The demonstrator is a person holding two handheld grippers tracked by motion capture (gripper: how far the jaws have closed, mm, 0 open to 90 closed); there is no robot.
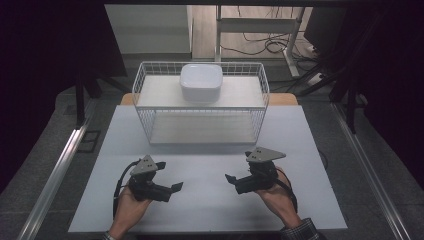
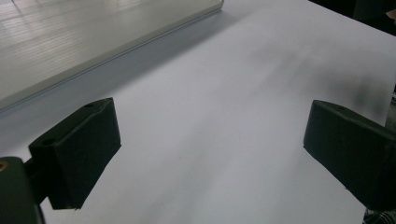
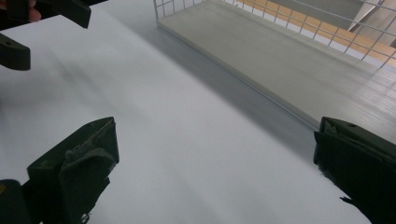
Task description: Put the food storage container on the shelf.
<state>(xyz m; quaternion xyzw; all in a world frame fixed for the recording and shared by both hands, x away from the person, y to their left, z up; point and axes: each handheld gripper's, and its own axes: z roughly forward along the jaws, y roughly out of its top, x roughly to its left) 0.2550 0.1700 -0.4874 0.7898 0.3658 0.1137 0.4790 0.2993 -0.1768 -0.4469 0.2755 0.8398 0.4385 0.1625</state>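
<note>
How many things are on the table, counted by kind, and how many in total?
White bowl: 1
White wire shelf rack: 1
Handheld grippers: 2, the left gripper and the right gripper, both open and empty
Total: 4

A white bowl [image 1: 201, 82] sits on a white wire rack [image 1: 200, 102] with pale shelves, over a plain white worktop [image 1: 210, 200]. Both grippers, left [image 1: 170, 176] and right [image 1: 237, 168], are black with grey plates; one sleeve [image 1: 299, 232] is checked.
</note>
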